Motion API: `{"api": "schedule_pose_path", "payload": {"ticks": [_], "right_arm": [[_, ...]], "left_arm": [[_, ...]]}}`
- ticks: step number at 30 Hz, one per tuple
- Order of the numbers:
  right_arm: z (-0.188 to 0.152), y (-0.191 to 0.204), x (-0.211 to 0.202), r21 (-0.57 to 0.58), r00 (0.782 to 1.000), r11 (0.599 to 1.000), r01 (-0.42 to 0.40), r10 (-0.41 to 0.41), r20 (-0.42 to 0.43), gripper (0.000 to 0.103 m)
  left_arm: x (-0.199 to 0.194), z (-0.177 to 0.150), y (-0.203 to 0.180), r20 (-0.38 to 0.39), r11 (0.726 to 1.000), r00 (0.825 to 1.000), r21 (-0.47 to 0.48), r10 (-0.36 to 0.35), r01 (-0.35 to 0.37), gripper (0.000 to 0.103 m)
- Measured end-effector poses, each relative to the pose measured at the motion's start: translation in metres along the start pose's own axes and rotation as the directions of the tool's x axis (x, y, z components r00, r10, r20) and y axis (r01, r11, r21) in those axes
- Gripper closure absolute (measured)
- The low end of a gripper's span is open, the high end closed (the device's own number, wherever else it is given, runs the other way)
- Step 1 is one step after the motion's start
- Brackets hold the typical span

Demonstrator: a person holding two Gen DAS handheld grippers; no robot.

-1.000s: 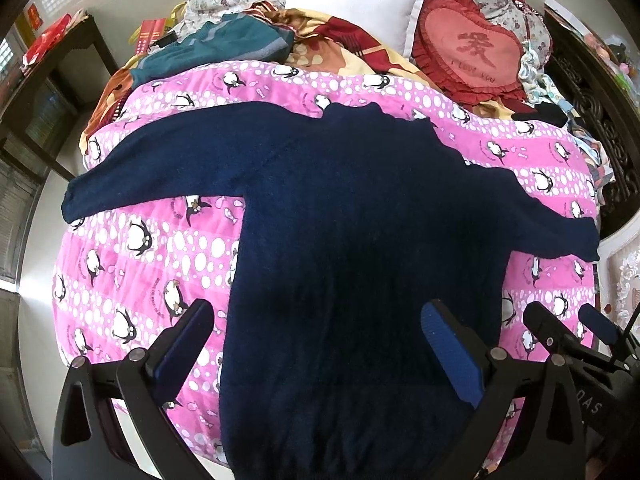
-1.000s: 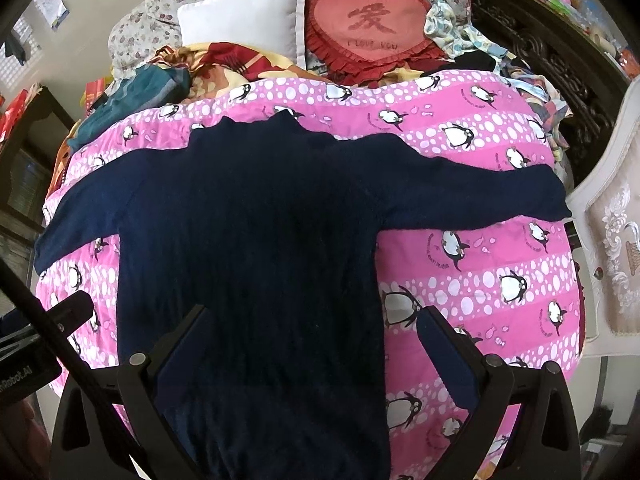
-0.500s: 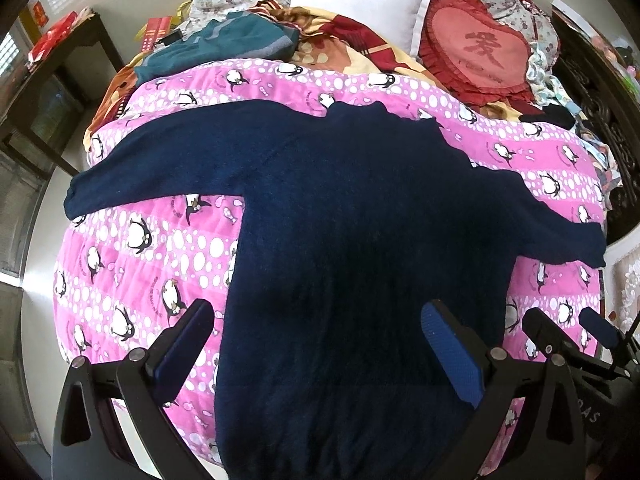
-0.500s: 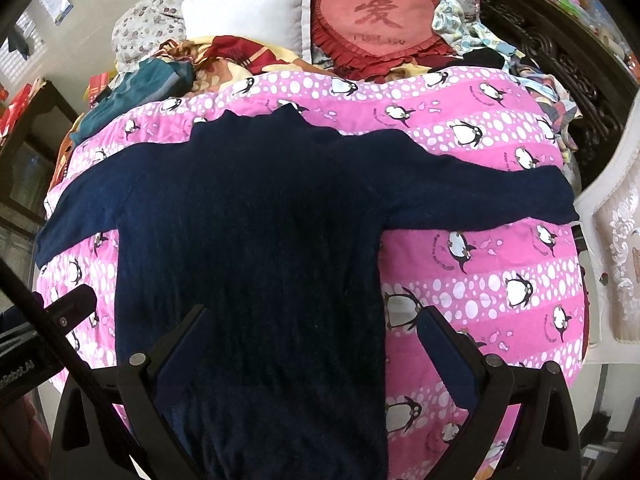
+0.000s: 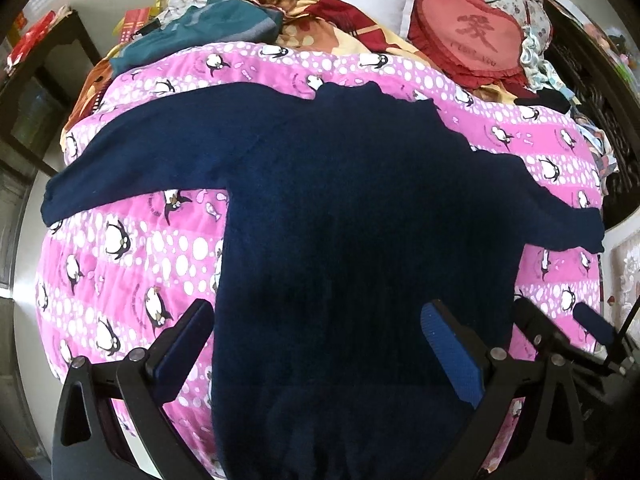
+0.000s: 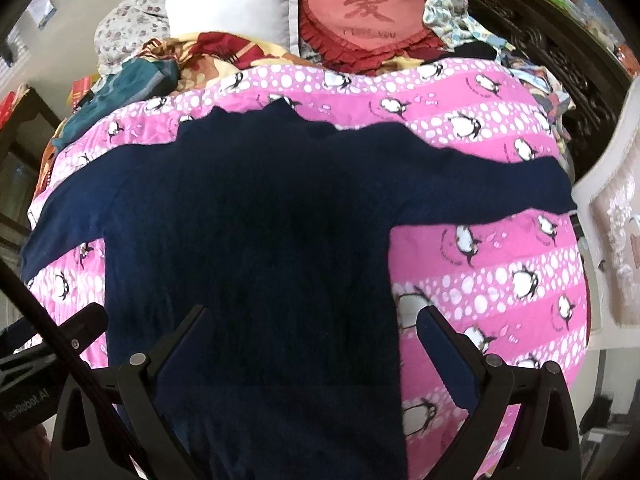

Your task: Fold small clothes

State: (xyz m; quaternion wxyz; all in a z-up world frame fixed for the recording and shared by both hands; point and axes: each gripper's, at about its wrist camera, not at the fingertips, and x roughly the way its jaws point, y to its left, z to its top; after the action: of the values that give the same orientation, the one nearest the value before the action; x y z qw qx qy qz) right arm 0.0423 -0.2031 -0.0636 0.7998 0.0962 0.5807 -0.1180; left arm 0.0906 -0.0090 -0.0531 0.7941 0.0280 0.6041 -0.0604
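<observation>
Sweater (image 6: 256, 240): navy, lay flat on pink penguin quilt (image 6: 500, 272), sleeves spread.
Right gripper (image 6: 312, 344): jaws wide apart above the hem, apparently not touching.
Heart cushion (image 6: 364, 12): beside white pillow (image 6: 240, 8).

one navy sweater (image 5: 352, 240), two hand-held grippers (image 5: 316, 344)

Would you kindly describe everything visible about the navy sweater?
The sweater is dark navy, seemingly knit, long-sleeved. It lies flat and unfolded on the pink penguin quilt, neck away from the cameras, both sleeves spread sideways, hem toward the grippers. Only the quilt visibly touches it; the left gripper and right gripper are open, holding nothing.
</observation>
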Motion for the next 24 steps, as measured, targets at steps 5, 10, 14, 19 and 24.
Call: {"api": "schedule_pose_path", "payload": {"ticks": [5,10,14,19,24], "right_arm": [[-0.004,0.011,0.009,0.007,1.0,1.0,-0.003,0.003,-0.018,0.0],[-0.001,0.022,0.012,-0.003,1.0,1.0,-0.003,0.003,-0.017,0.0],[0.003,0.029,0.015,-0.011,1.0,1.0,-0.002,0.002,-0.014,0.0],[0.007,0.036,0.022,-0.009,1.0,1.0,0.0,0.0,-0.024,0.0],[0.008,0.04,0.029,-0.004,0.999,1.0,0.002,-0.002,-0.037,0.0]], "left_arm": [[0.006,0.008,0.012,0.005,1.0,1.0,-0.014,-0.005,0.005,0.0],[0.01,0.013,0.022,0.006,1.0,1.0,-0.027,-0.009,0.009,0.0],[0.014,0.015,0.03,0.001,0.999,1.0,-0.042,-0.01,0.01,0.0],[0.019,0.019,0.039,-0.005,0.999,1.0,-0.053,-0.006,0.006,0.0],[0.022,0.022,0.05,-0.01,0.998,1.0,-0.067,-0.005,0.004,0.0]]}}
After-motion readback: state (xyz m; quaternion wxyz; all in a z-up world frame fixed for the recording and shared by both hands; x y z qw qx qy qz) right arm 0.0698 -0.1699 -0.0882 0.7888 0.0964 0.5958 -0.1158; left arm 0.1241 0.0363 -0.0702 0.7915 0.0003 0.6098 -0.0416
